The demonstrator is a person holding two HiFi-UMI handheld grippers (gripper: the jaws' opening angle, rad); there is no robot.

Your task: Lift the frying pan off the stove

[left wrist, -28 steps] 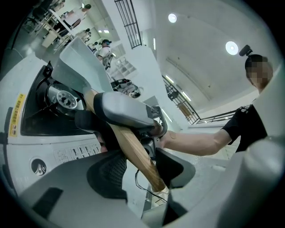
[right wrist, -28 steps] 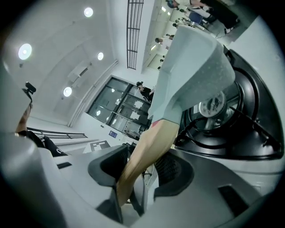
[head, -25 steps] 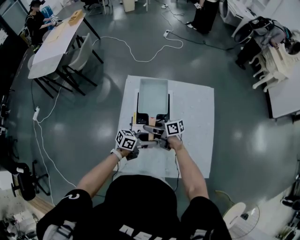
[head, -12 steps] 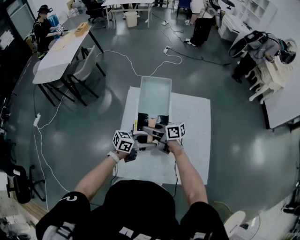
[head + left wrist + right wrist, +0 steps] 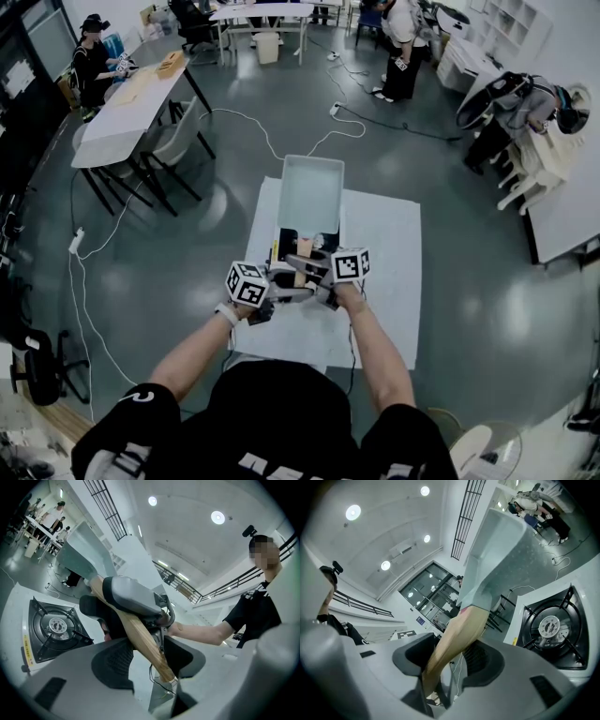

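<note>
A pale rectangular frying pan (image 5: 310, 192) hangs in the air above the black gas stove (image 5: 302, 242). Both grippers hold its wooden handle (image 5: 302, 251). My left gripper (image 5: 269, 296) is shut on the handle's near end (image 5: 143, 639), pads on either side. My right gripper (image 5: 317, 278) is shut on the handle (image 5: 457, 639) a little farther up, nearer the pan. In the left gripper view the right gripper (image 5: 133, 599) sits ahead on the handle, the pan (image 5: 82, 555) beyond it. The burner (image 5: 551, 627) lies bare below the pan (image 5: 497, 559); it is also visible in the left gripper view (image 5: 54, 627).
The stove stands on a white surface (image 5: 394, 244) with grey floor all round. A long table with chairs (image 5: 131, 103) stands at the far left, and cables (image 5: 272, 117) trail over the floor. White furniture (image 5: 553, 178) is at the right. People stand at the back.
The pan has risen and shows larger, higher above the stove. Both grippers stay on the handle and have moved up slightly with it.
</note>
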